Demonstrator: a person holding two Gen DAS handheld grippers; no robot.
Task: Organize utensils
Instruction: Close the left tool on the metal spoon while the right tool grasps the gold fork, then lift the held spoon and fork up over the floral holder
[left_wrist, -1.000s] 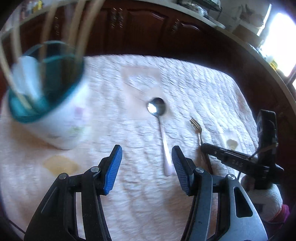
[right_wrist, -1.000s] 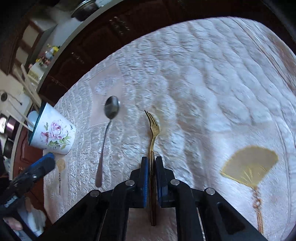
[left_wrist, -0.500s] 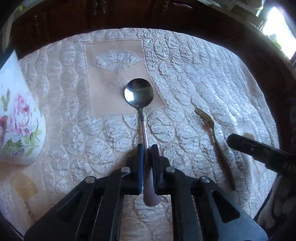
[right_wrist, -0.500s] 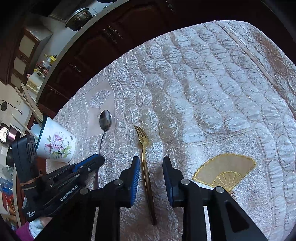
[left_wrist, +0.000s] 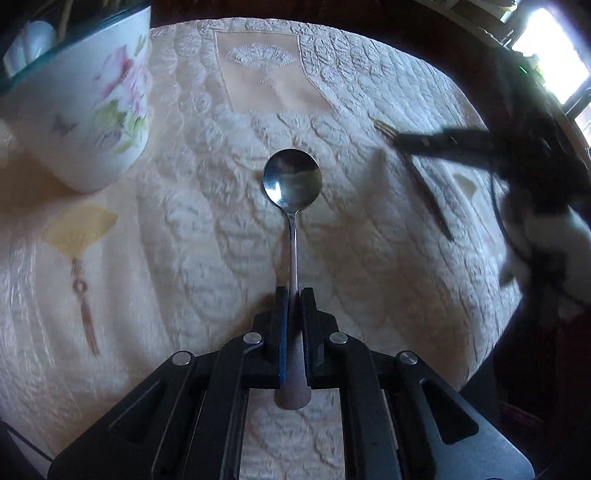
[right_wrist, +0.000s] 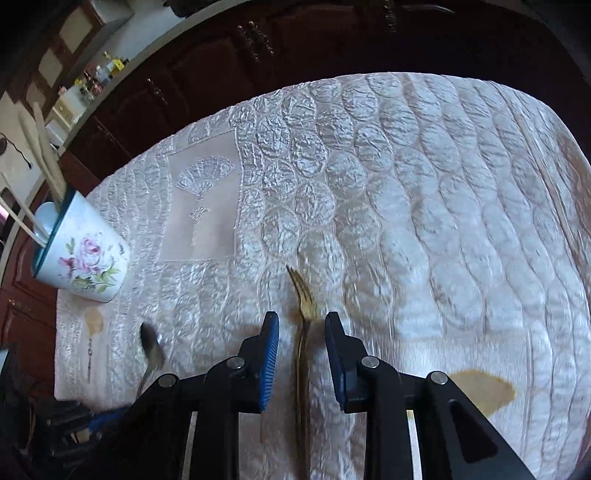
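My left gripper (left_wrist: 294, 291) is shut on the handle of a silver spoon (left_wrist: 291, 181) and holds it above the quilted cloth, bowl pointing forward. The spoon's bowl also shows in the right wrist view (right_wrist: 150, 341), low at the left. A floral cup (left_wrist: 92, 110) with a teal rim holds several wooden sticks; it stands at the upper left, and at the left in the right wrist view (right_wrist: 83, 254). My right gripper (right_wrist: 301, 321) is open, its fingers on either side of a gold fork (right_wrist: 303, 314) that lies on the cloth. The fork (left_wrist: 424, 181) and right gripper (left_wrist: 395, 138) show at the right.
A cream quilted cloth (right_wrist: 424, 203) with fan motifs covers the table. Dark wooden cabinets (right_wrist: 295, 40) stand behind it. The table's far and right edges drop off close by. A bright window (left_wrist: 554, 48) is at the upper right.
My left gripper closed on the spoon's handle and has lifted it toward the cup. My right gripper let go of the fork and opened; the fork stays on the cloth.
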